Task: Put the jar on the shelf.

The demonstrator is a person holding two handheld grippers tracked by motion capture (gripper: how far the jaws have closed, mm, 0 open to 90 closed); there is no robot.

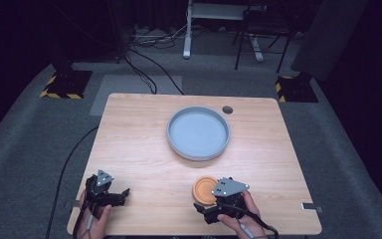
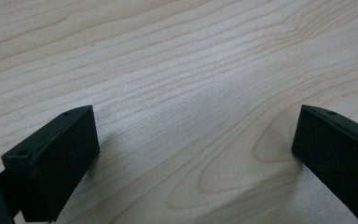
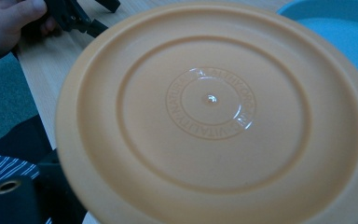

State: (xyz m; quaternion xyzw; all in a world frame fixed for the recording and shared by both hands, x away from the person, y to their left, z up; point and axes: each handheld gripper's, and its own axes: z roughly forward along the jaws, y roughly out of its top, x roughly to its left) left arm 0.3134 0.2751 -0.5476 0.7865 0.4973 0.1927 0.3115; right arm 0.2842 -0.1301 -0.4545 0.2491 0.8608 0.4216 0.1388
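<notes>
A small orange plate [image 1: 204, 189] is near the table's front edge, right of centre, and my right gripper [image 1: 207, 203] is shut on its near rim. In the right gripper view the orange plate [image 3: 214, 121] looms close and tilted, a ring of raised lettering at its centre, with one black jaw showing at the bottom left. A larger blue-grey round dish [image 1: 198, 133] lies flat mid-table, and its rim [image 3: 340, 9] peeks out behind the orange plate. My left gripper [image 1: 121, 196] rests at the front left corner, open [image 2: 193, 154] over bare wood with nothing between its fingers.
The wooden table [image 1: 139, 139] has a dark cable hole [image 1: 227, 109] at the back beside the dish. A metal clip [image 1: 311, 206] sticks out at the front right edge. A black cable [image 1: 72, 154] runs along the floor to the left. Desk legs and striped bases stand behind.
</notes>
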